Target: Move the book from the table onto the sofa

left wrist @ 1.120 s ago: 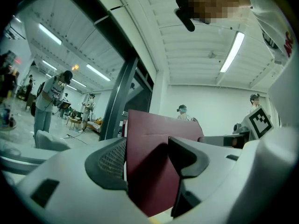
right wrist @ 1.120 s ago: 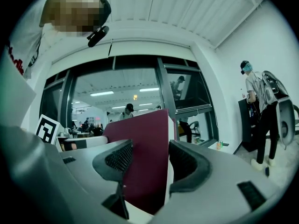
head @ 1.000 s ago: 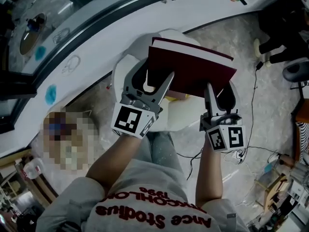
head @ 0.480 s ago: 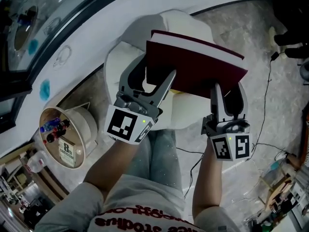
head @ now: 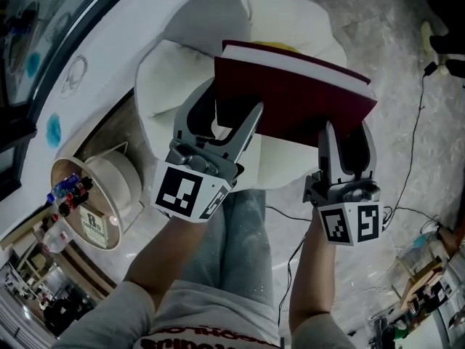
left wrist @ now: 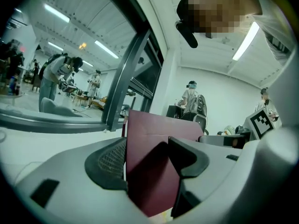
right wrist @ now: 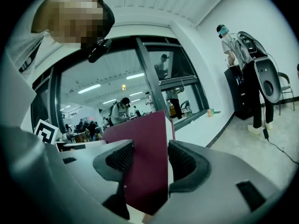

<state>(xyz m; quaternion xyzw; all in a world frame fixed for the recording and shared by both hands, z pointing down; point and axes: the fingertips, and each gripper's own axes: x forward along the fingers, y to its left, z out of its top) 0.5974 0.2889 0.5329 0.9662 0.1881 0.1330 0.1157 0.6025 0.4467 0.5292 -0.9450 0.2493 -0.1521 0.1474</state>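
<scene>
Both hand-held grippers are bringing the book point(head: 298, 97) lower than a second ago, and the white sofa point(head: 218, 20) is filling more of the head view under it. The book, a dark red hardcover with its pale page block showing along the far edge, is hanging roughly flat over the sofa's seat, its right end sitting a little nearer than its left; whether it is touching the cushion I cannot tell. The left hand-held gripper point(head: 231, 111) is clamping the book's near left corner, and in its own view the red cover point(left wrist: 154, 162) is sitting tight between the two dark pads. The right hand-held gripper point(head: 347, 133) is clamping the near right edge, its pads pressing on cover and pages point(right wrist: 145, 162) in the same way. Each gripper's marker cube is facing the camera, the left one point(head: 189, 191) and the right one point(head: 352, 224), with the person's bare forearms running back from them. Just nearer than the sofa, the person's legs point(head: 240, 246) in pale jeans are showing between the arms. At the left, a round tub point(head: 91, 198) is standing on the floor with small bottles point(head: 69, 191) at its rim. At the right, a thin dark cable point(head: 415, 122) is trailing over the mottled floor point(head: 392, 35). In both gripper views other people are standing in the bright room beyond, one point(left wrist: 191, 94) past the book and another point(right wrist: 238, 45) at the far right.
</scene>
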